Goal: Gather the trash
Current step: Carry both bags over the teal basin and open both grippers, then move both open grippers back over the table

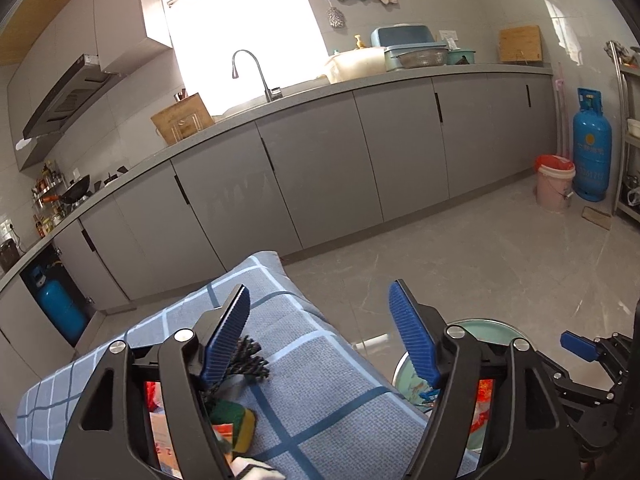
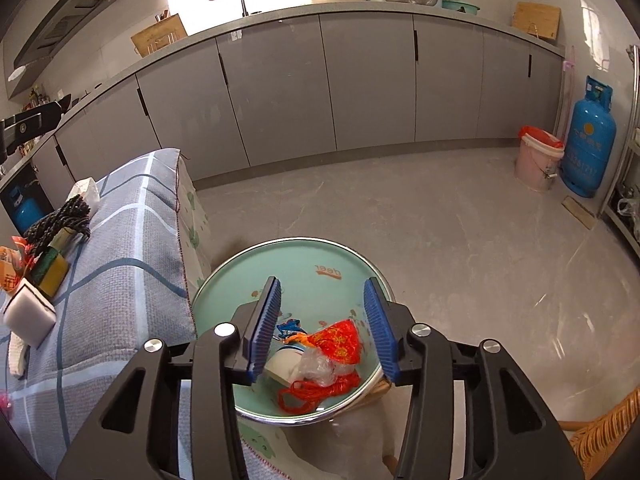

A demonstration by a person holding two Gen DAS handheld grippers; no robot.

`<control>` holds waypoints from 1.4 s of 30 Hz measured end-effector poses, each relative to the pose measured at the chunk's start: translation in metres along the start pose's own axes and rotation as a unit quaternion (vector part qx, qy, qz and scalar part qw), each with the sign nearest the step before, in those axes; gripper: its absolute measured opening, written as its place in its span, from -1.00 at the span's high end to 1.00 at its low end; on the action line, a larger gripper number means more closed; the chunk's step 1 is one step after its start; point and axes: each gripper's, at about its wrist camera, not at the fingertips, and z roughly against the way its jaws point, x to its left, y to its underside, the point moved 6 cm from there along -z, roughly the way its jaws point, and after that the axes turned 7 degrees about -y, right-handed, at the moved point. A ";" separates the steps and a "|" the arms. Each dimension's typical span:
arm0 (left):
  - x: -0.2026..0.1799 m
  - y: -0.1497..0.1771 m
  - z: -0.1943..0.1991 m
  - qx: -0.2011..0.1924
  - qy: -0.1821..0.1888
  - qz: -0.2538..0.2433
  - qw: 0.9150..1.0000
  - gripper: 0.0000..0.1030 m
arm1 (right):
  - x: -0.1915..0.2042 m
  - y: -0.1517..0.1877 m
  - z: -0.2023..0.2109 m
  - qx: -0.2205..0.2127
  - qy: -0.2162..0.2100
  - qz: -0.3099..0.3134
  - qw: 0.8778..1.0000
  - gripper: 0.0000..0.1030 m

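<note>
The trash is lying in two places. Inside the pale green basin (image 2: 320, 264) a red patterned wrapper (image 2: 340, 340), crumpled clear plastic (image 2: 318, 368), a red net bag (image 2: 320, 394), a white cup (image 2: 282, 366) and a blue scrap (image 2: 290, 326) are sitting heaped against the near wall. On the grey checked cloth (image 2: 120, 280) covering the surface, a dark braided rope (image 2: 60, 218), a green-and-yellow sponge (image 2: 52, 272) and a white foam block (image 2: 28, 314) are resting in a row near the left edge.

The right gripper (image 2: 324, 326) is hanging spread wide over the basin, its blue pads flanking the heap and pinching nothing. The left gripper (image 1: 320, 336) is also standing spread and bare above the cloth, with the rope (image 1: 248, 356) just behind its left finger and the sponge (image 1: 236, 420) below that.
</note>
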 end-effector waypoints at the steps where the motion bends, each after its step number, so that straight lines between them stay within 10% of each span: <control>1: 0.003 -0.001 0.003 -0.002 -0.004 0.001 1.000 -0.50 | 0.002 0.000 0.004 -0.002 0.000 0.000 1.000 0.06; 28: 0.213 0.089 0.081 0.042 -0.133 0.061 0.988 -0.67 | 0.178 0.044 0.086 -0.006 -0.095 0.109 0.989 -0.15; 42: 0.244 0.174 0.123 0.088 -0.137 0.067 0.984 -0.67 | 0.246 0.091 0.118 0.006 -0.133 0.166 0.977 -0.32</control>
